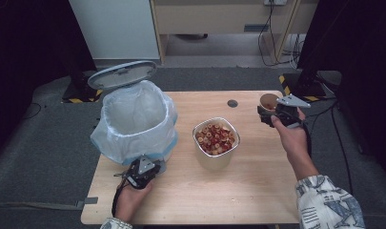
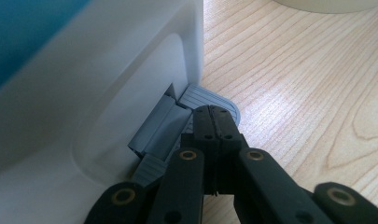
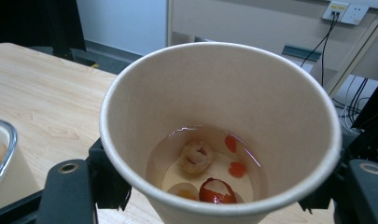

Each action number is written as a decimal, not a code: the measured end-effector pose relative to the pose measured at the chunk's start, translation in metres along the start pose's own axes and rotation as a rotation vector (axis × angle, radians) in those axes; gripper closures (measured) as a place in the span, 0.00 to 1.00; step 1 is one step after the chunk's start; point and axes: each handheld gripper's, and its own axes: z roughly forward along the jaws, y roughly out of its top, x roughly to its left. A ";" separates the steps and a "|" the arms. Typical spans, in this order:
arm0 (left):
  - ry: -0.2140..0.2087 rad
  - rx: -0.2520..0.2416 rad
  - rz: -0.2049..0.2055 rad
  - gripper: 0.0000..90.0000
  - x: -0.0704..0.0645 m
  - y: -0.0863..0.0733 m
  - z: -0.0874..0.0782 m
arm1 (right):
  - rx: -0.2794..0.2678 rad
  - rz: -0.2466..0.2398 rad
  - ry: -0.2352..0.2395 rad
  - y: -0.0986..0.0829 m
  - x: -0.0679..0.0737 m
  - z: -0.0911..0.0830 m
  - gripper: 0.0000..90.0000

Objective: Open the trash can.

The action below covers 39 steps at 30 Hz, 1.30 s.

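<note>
The left tool (image 1: pixel 142 172) sits low at the near left of the bench (image 1: pixel 257 195), its jaws closed together with nothing between them. Their tips press on the grey foot pedal (image 2: pixel 210 99) at the base of the white bin (image 2: pixel 98 93) directly ahead of them. Above this tool the bin's lid (image 1: pixel 122 75) stands raised, and the pale liner bag (image 1: pixel 133 119) lies open over the rim.

The right tool (image 1: pixel 276 112) is at the far right of the bench, its jaws spread around a paper cup (image 3: pixel 219 121) and gripping its sides. Inside the cup, just ahead of the jaws, lie a pale ring-shaped piece (image 3: pixel 196 157) and a few red bits (image 3: pixel 217 190) in a little liquid.

Between the two tools, nearer the middle of the bench, stands a foil-rimmed container (image 1: pixel 216 143) filled with red and pale ring pieces.
</note>
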 end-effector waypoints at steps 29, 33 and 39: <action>-0.004 -0.002 -0.004 0.99 0.001 0.000 0.000 | -0.054 -0.094 0.051 0.039 0.005 0.005 0.32; -0.004 -0.002 -0.004 0.99 0.001 0.000 0.000 | -0.056 -0.113 0.055 0.041 0.006 0.006 0.32; -0.005 -0.002 -0.004 0.99 0.001 0.000 0.000 | -0.056 -0.157 0.057 0.046 0.009 0.006 0.32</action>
